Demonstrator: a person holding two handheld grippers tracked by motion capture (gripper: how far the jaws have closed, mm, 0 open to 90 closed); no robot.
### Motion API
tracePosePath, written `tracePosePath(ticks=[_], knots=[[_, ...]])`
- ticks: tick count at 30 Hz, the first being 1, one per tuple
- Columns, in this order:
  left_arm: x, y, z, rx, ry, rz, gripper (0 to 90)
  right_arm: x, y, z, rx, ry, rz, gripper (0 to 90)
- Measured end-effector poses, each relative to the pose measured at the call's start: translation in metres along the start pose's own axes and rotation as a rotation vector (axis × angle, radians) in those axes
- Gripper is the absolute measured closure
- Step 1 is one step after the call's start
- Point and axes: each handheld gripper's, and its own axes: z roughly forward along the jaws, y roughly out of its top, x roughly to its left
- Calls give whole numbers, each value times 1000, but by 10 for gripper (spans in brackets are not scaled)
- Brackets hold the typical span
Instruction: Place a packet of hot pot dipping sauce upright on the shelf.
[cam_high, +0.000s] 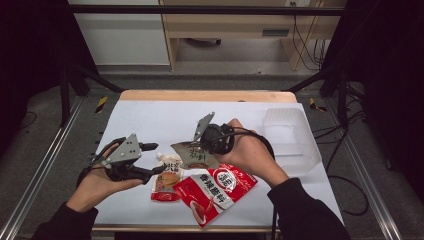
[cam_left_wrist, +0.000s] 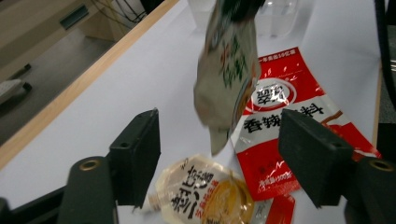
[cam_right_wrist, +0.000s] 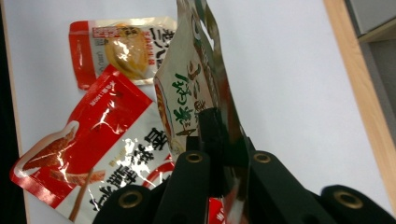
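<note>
On the white-covered table (cam_high: 150, 115), the right gripper (cam_right_wrist: 223, 140) has its black jaws clamped on a glossy beige foil sauce packet with green lettering (cam_right_wrist: 196, 88), lifted off the surface above a large red-and-white seasoning bag (cam_high: 217, 192). The left gripper (cam_left_wrist: 219, 158) hangs with jaws spread wide and nothing between the pads, just above a small yellow spouted pouch with a red edge (cam_left_wrist: 205, 196).

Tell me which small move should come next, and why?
Probably carry the beige pouch to the clear tub. The right hand-held gripper is shut on the pouch's edge and holds it above the red pouch, and the tub stands open nearby.
</note>
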Motion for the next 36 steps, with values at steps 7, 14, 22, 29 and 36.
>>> tracePosePath(ticks=[7,14,22,29,36], knots=[[-3,-48,-2,9,68,-124,150,-17,-10,-28,-6,-43,-9,900],[2,-91,-8,19,129,-212,126,-35,-28,-49,10,-85,10,900],[13,-123,-14,4,213,-318,81,-48,-50,-73,-4,-141,32,900],[12,-133,-12,2,238,-347,78,-55,-75,-99,-8,-184,52,900],[13,-138,-14,31,278,-340,78,-56,-103,-121,17,-237,74,900]])
